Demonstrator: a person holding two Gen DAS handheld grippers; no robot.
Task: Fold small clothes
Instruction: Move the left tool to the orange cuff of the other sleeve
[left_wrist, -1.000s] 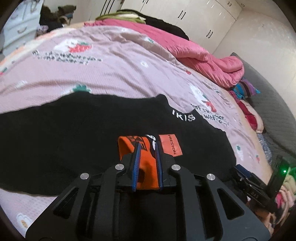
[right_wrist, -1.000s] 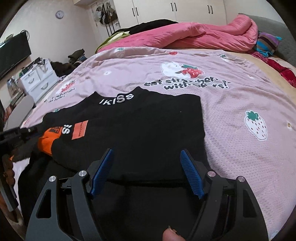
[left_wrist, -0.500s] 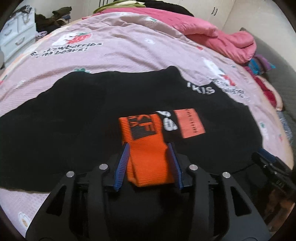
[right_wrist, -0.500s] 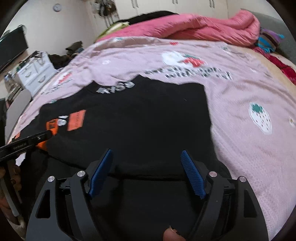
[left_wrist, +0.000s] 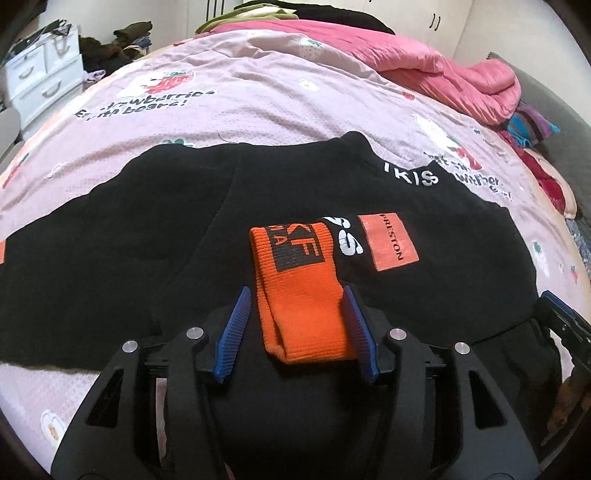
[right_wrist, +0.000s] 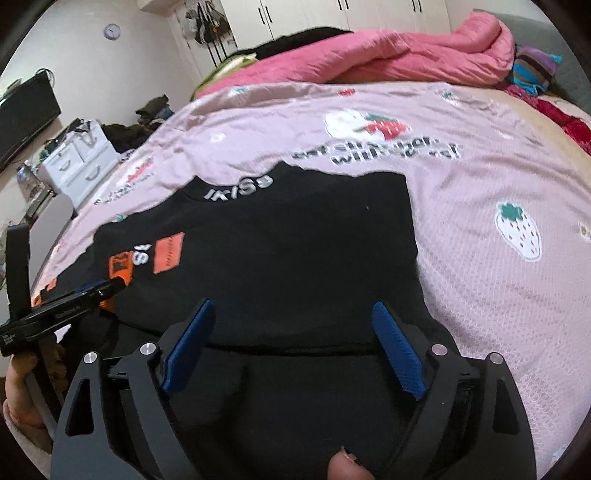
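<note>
Left gripper (left_wrist: 295, 325) has just been opening, and the orange cuff (left_wrist: 301, 295) lies between its blue pads, clear of the left one and right beside the other, with no squeeze showing. I read that as a release: the sleeve has been laid across the chest of the black sweater (left_wrist: 155, 236) and is being let go so it stays put.

Over on the other side, the right gripper (right_wrist: 291, 347) has been widening too, jaws spread wide with nothing between them but black cloth lying beneath. It hangs over the sweater's near edge (right_wrist: 288, 345), apparently getting ready for the next grab at the hem or side.

Now the garment itself. The sweater is spread flat on the pink bedspread (left_wrist: 258, 107), collar away from the person, white lettering at the neck (right_wrist: 240, 188). On the chest sit an orange patch (left_wrist: 389, 242) and more white letters, partly covered by the cuff. That cuff is ribbed knit, bright orange with a dark block of lettering, lying flat and angled toward the patch. In the right view the sweater's right side already ends in a straight edge, so that side looks tucked in; the other side, in the left view, runs out wide across the bed. By my reckoning, the sleeves are nearly dealt with and the body fold is not yet done.
</note>
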